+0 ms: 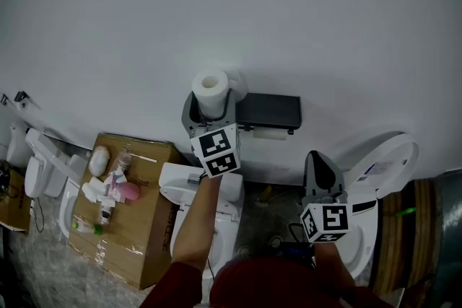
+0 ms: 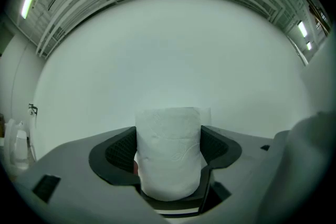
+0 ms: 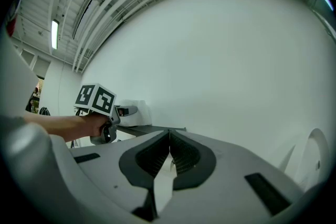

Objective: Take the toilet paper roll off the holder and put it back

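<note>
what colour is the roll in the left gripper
White, faintly embossed; the toilet paper roll shows best in the left gripper view.

The toilet paper roll is white and embossed; it stands upright, core hole facing up; it is clamped between the jaws of the left gripper, off the holder; the holder, a flat black box on the wall, sits just right of it.

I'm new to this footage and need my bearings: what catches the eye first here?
The white toilet paper roll stands upright, clamped in the left gripper, just left of the black holder on the wall. Lower right, the right gripper hangs shut and empty beside a toilet with its lid up.
</note>
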Tool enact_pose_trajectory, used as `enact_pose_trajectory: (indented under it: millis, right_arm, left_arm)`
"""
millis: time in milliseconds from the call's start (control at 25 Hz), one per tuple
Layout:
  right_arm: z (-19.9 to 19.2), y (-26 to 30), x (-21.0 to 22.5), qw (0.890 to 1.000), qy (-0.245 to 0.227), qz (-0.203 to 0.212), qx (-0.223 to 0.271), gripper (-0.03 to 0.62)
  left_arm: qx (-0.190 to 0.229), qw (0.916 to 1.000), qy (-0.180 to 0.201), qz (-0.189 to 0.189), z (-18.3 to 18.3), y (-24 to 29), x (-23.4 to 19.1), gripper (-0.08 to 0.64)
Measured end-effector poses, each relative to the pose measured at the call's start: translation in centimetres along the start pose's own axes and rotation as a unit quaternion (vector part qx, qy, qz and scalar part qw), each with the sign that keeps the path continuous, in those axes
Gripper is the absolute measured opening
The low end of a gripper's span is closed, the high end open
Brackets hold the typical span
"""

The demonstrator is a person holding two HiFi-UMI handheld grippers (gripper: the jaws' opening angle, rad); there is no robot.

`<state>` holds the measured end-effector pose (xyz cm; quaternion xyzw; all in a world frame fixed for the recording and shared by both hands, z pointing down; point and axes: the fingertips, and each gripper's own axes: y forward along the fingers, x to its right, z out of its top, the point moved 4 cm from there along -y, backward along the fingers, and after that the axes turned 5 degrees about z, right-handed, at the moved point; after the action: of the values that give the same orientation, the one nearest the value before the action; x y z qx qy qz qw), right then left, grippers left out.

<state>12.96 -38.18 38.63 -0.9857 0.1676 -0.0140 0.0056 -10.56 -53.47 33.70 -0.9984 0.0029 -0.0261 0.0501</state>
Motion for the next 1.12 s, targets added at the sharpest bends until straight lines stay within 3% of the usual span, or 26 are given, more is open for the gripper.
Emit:
enact_pose_trajectory:
  millis: [120, 760, 1120]
  right_arm:
    - [-0.2, 0.2, -0.1, 1.000, 0.000, 0.001, -0.002, 0.018]
    - [-0.4, 1.2, 0.0, 1.000, 0.002, 0.006, -0.003, 0.018]
    - [-0.4, 1.4, -0.3, 1.000, 0.004, 0.011, -0.002, 0.018]
  left_arm:
    - [0.007, 0.9998, -0.016, -0.007, -0.1, 0.7, -0.1, 0.377]
    - [0.010, 0.9998, 0.008, -0.012, -0.5, 1.2, -0.2, 0.377]
    - [0.015, 0.9996, 0.015, -0.020, 1.8, -0.4, -0.5, 0.391]
